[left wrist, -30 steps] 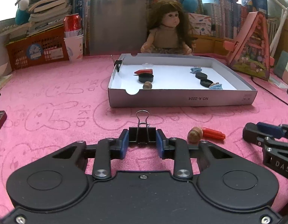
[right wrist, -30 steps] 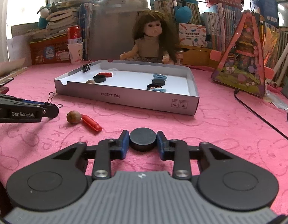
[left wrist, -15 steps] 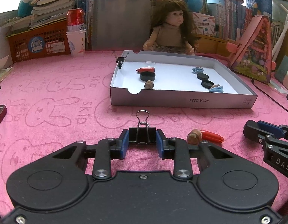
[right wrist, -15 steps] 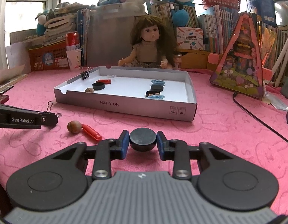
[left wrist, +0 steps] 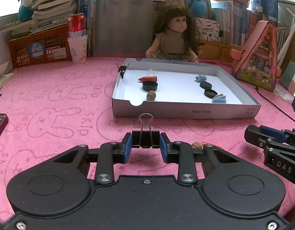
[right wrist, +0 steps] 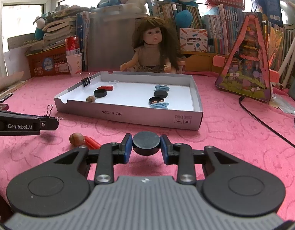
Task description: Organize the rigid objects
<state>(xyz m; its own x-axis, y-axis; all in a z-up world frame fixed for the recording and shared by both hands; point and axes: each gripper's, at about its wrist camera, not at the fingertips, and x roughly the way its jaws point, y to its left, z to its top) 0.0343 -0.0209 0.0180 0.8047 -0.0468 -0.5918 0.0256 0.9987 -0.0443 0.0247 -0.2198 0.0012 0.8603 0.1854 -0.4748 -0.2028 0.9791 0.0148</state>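
Observation:
My left gripper point(left wrist: 145, 143) is shut on a black binder clip point(left wrist: 145, 137) and holds it above the pink cloth, in front of the white box point(left wrist: 185, 112). My right gripper point(right wrist: 146, 146) is shut on a black round cap point(right wrist: 146, 142), lifted in front of the box point(right wrist: 128, 115). The box holds a red piece point(left wrist: 148, 79), black caps point(left wrist: 150, 85), a nut point(left wrist: 150, 95), blue clips point(left wrist: 219, 99) and a binder clip point(left wrist: 122, 70) on its rim. A nut point(right wrist: 76, 139) and a red piece point(right wrist: 92, 142) lie on the cloth between the grippers.
A doll point(left wrist: 176, 38) sits behind the box. An orange basket point(left wrist: 38, 49), a red can in paper cups point(left wrist: 77, 36) and books stand at the back left. A pink triangular toy house point(right wrist: 247, 71) and a black cable point(right wrist: 262, 122) are at the right.
Both grippers have risen with their objects and the view has shifted a little toward the box. The nut and red piece on the cloth have not moved.

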